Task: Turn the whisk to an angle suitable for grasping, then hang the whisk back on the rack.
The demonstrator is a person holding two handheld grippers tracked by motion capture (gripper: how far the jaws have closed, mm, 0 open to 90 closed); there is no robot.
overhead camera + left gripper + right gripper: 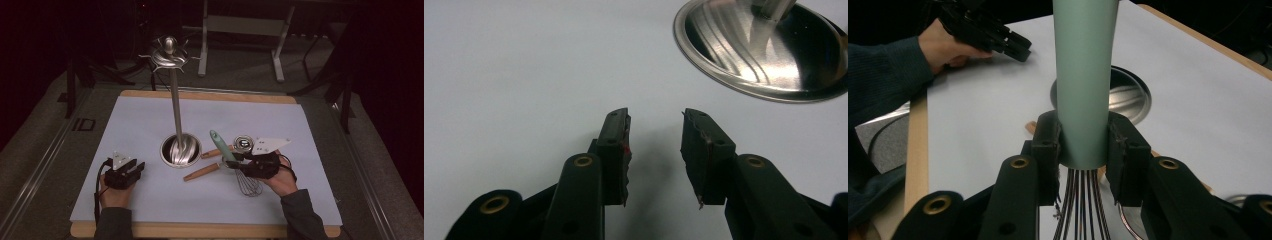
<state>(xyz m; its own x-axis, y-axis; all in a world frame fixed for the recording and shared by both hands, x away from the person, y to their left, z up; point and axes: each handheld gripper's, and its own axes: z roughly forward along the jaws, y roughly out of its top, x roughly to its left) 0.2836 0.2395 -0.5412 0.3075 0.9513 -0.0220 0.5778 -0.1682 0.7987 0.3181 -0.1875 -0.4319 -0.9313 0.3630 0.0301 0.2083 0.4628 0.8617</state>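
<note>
A wooden board point(210, 96) carries a pale sheet point(150, 125) that covers nearly all of it, leaving a strip of wood along the far and near edges. Near the middle of the sheet stands a metal rack point(176, 100): a round shiny base point(180, 150) with a thin upright pole rising from it to a head of small hooks point(169, 54) high over the far edge.

The right gripper point(1082, 145) is just right of the base, towards the near right part of the sheet, and its jaws are clamped on the whisk point(235, 162). The pads press on both sides of the pale green handle point(1084, 75), close to where the wires come out of it. In the high view the handle slants up and away towards the base while the wire loops point(248, 185) point towards the near edge, just beside the person's right hand point(280, 180).

The left gripper point(655, 145) sits near the near left corner, well apart from the whisk, held by the left hand point(116, 192). Its jaws stand apart with bare sheet between them, pointing towards the rim of the base.

Two wooden handles point(200, 172) lie on the sheet just left of the whisk, between it and the base; what tools they belong to I cannot tell. A small round metal thing point(243, 143) lies just beyond the right gripper.
</note>
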